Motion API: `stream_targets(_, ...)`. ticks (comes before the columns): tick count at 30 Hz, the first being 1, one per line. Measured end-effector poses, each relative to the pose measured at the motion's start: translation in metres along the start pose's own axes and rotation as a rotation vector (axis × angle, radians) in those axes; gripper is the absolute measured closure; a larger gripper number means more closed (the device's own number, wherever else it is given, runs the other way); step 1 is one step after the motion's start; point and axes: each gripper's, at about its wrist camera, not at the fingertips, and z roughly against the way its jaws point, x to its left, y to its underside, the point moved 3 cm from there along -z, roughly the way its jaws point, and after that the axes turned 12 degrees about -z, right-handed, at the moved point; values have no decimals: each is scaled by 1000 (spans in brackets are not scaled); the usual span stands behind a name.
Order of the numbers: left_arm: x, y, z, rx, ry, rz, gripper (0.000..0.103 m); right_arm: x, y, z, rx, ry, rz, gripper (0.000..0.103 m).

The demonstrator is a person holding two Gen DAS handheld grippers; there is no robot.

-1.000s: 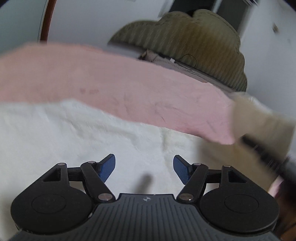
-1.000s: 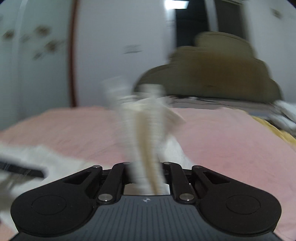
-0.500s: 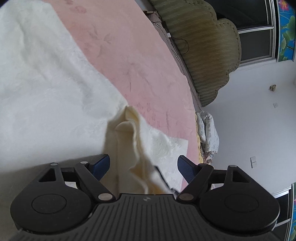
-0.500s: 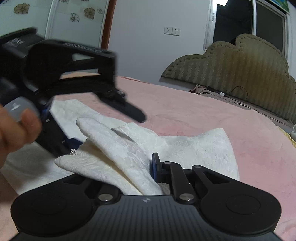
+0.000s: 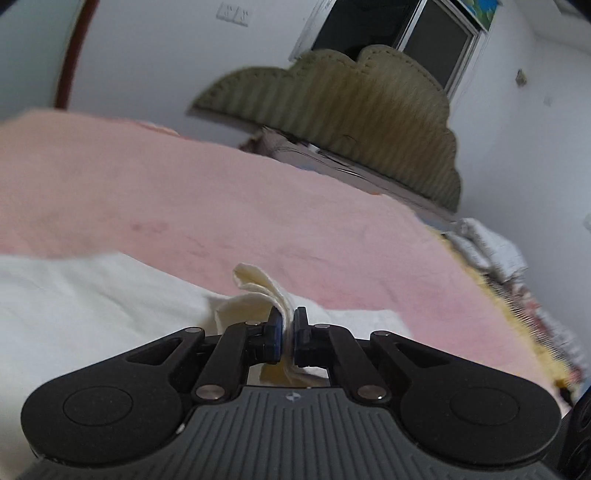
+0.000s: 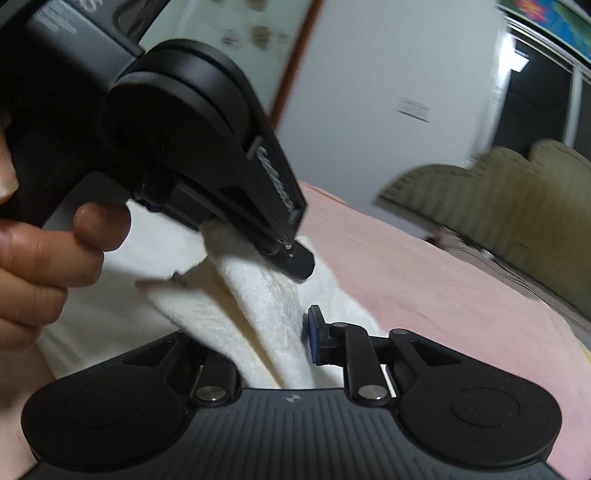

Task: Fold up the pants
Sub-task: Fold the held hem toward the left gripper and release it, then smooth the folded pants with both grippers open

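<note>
The cream-white pants lie on a pink bed cover. My left gripper is shut on a raised fold of the pants' cloth, which sticks up between the blue pads. In the right wrist view the left gripper shows from the side, held in a hand, its tip pinching the same bunched cloth. My right gripper is shut on a thick fold of the pants; only its right pad shows, the left one is hidden under the cloth.
An olive padded headboard stands at the far end of the bed, with a dark window above it. White and patterned bedding is piled at the bed's right edge. A white wall with sockets is behind.
My left gripper has closed on the raised fold of the pants; half a second ago it was open around it. The two grippers are now close together on the same bunch.
</note>
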Motion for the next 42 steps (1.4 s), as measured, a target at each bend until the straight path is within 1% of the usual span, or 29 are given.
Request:
stream_targets(1, 5, 3, 1, 9, -43, -12, 98, 7, 3, -9, 39, -19, 18, 39)
stream_targets(2, 11, 8, -1, 32, -77, -18, 98, 14, 7, -16, 80, -28, 39, 13)
stream_targets(3, 17, 14, -8, 80, -102, -24, 97, 20, 11, -19, 101, -26, 68, 12)
stream_targets(4, 23, 21, -15, 129, -115, -15, 97, 24, 13, -16, 76, -2, 93, 12)
stream_targets(5, 31, 28, -21, 169, -115, -1, 97, 26, 13, -10, 72, -5, 114, 12)
stream_targets(6, 37, 36, -21, 184, -110, 7, 96, 25, 14, -4, 87, -25, 123, 12)
stream_targets(8, 38, 39, -16, 164, -110, -7, 95, 18, 14, 8, 138, -89, 94, 12)
stream_targets(10, 36, 37, -12, 153, -114, -31, 95, 4, 11, 22, 184, -179, 21, 12)
stream_targets(11, 33, 34, -13, 150, -113, -35, 96, -5, 8, 29, 181, -215, -28, 12)
stream_targets(12, 32, 34, -12, 150, -109, -33, 95, -16, 3, 36, 164, -237, -82, 8)
stream_targets(13, 34, 35, -10, 154, -105, -27, 94, -28, -2, 41, 134, -235, -137, 4)
stream_targets(14, 36, 35, -10, 156, -102, -19, 94, -41, -8, 46, 87, -208, -197, 0)
stream_targets(16, 39, 36, -5, 161, -108, -15, 87, -67, -15, 45, 17, -114, -313, 0)
stream_targets(17, 41, 35, -4, 166, -123, -12, 83, -76, -16, 39, 18, -56, -351, 0)
stream_targets(19, 47, 35, 4, 165, -151, 4, 72, -88, -12, 19, 84, 62, -396, 0)
stream_targets(21, 55, 32, 13, 150, -212, 19, 73, -89, 0, -3, 192, 121, -389, 0)
stream_targets(22, 59, 29, 17, 140, -250, 20, 73, -84, 8, -16, 270, 137, -358, 0)
stream_targets(23, 62, 25, 21, 129, -274, 15, 73, -82, 14, -24, 313, 148, -322, 0)
stream_targets(24, 65, 20, 22, 122, -287, 6, 73, -79, 16, -25, 298, 160, -310, 0)
stream_targets(27, 60, 3, 16, 120, -285, -21, 73, -77, 9, -12, 209, 142, -325, 0)
stream_targets(29, 47, -5, 5, 124, -263, -93, 69, -64, 1, -9, 161, 99, -334, 0)
stream_targets(31, 33, -6, -14, 139, -280, -178, 52, -55, 4, -14, 183, 53, -302, 0)
stream_targets(32, 30, -2, -25, 167, -307, -208, 51, -43, 8, -17, 220, 45, -259, 0)
stream_targets(33, 29, 5, -34, 215, -340, -223, 52, -34, 16, -20, 249, 49, -206, 0)
stream_targets(34, 30, 10, -39, 245, -359, -224, 52, -31, 22, -16, 199, 51, -183, 0)
stream_targets(36, 35, 21, -29, 228, -348, -205, 51, -29, 29, -8, 133, 48, -158, 0)
stream_targets(37, 38, 22, -23, 218, -354, -198, 52, -30, 30, -8, 127, 44, -171, 0)
stream_targets(41, 52, 14, -11, 184, -409, -172, 52, -41, 22, -10, 188, 33, -283, 0)
stream_targets(42, 55, 10, -12, 188, -404, -157, 52, -41, 18, -7, 166, 30, -303, 0)
